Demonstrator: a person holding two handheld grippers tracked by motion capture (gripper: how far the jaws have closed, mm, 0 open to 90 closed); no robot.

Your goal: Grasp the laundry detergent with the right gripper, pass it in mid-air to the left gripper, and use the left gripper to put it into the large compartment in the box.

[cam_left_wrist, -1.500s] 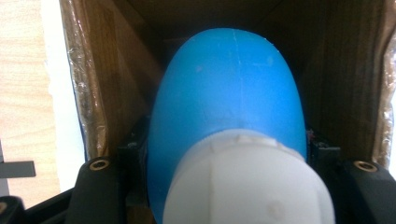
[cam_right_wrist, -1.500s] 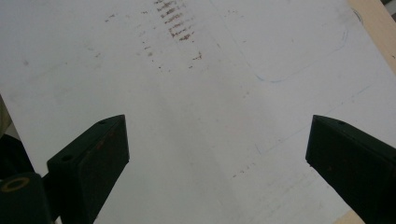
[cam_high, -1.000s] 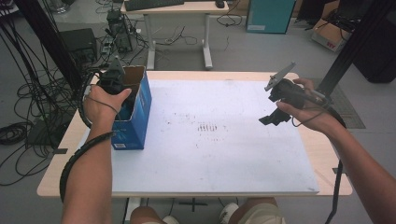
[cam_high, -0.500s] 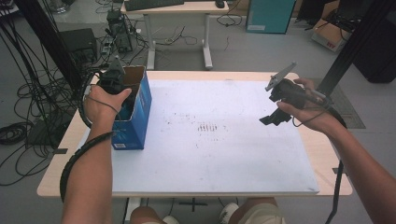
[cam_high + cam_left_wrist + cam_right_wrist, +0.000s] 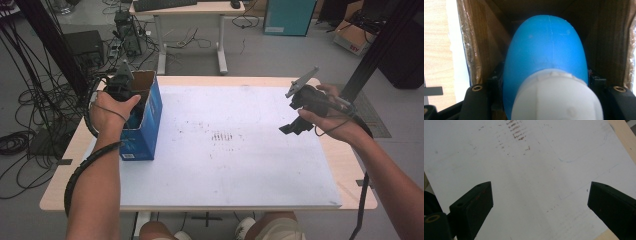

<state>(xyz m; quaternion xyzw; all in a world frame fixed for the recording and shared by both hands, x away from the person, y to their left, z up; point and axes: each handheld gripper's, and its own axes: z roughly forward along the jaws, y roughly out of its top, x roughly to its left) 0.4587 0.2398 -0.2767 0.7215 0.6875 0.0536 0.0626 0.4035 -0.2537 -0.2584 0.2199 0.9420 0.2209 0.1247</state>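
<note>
A: What's the room like?

B: A workshop with a grey floor, loose cables at the left, and a second desk [image 5: 187, 7] beyond. In front stands a wooden worktop [image 5: 350, 170] covered by a big white sheet [image 5: 240, 165] with faint brownish smudges near its middle.

A: Start at the left. What's there?

B: A blue cardboard box [image 5: 145, 127] stands upright at the sheet's left edge, its top open and its brown inside showing. The person's left hand [image 5: 112, 112] holds the left gripper [image 5: 122, 87] right at that opening, pointing down into it.

A: And the jaws?

B: In the left gripper view, the 2 black jaws sit tight against either side of a blue bottle [image 5: 546, 52] with a white cap [image 5: 557, 97]; they are clenched on it. The bottle's cap end is nearest the camera and its rounded blue body points deeper into the box, with the brown cardboard walls close around it.

A: The middle?

B: Just bare sheet with the smudges.

A: And the right?

B: The right hand [image 5: 332, 122] holds the right gripper [image 5: 305, 107] above the sheet's right part, well apart from the box. In the right gripper view its 2 jaws are spread wide, released, with nothing between them but the white sheet below.
</note>
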